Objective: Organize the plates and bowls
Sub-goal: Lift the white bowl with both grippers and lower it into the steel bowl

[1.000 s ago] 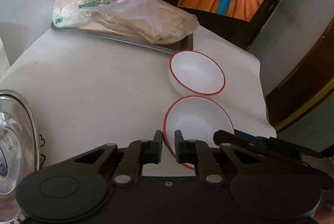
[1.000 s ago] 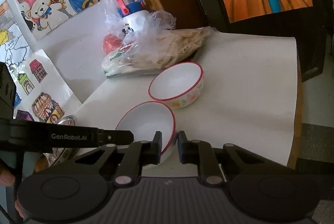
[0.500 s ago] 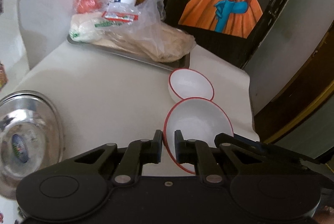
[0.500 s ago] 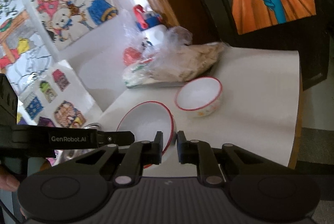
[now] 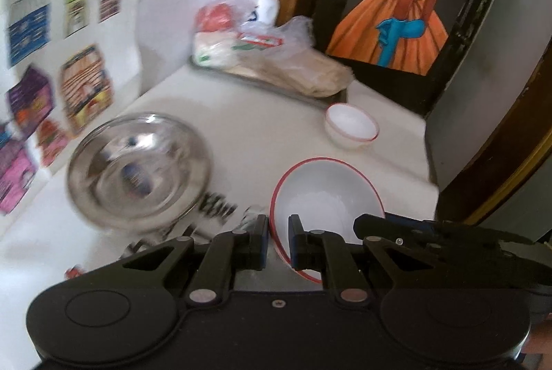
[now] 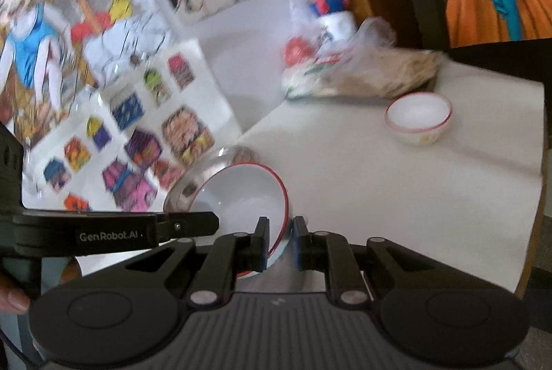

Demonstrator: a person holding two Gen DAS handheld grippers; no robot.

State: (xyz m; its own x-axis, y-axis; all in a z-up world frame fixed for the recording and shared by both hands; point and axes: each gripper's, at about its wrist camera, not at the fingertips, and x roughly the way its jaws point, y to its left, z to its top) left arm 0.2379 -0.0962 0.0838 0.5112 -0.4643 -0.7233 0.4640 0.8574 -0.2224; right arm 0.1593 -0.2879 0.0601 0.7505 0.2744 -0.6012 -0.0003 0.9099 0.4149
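- Up off the table point(image 5: 262, 128), both grippers pinch the same red-rimmed white bowl point(image 5: 326, 194) by opposite rims: left gripper point(image 5: 277, 240), right gripper point(image 6: 278, 244). Nothing's in it.
- Second empty red-rimmed bowl point(image 5: 352, 125) sits further back near the tray point(image 5: 276, 86) holding bagged food point(image 5: 296, 70).
- Steel bowl point(image 5: 138, 170) sits left, looks blurry.
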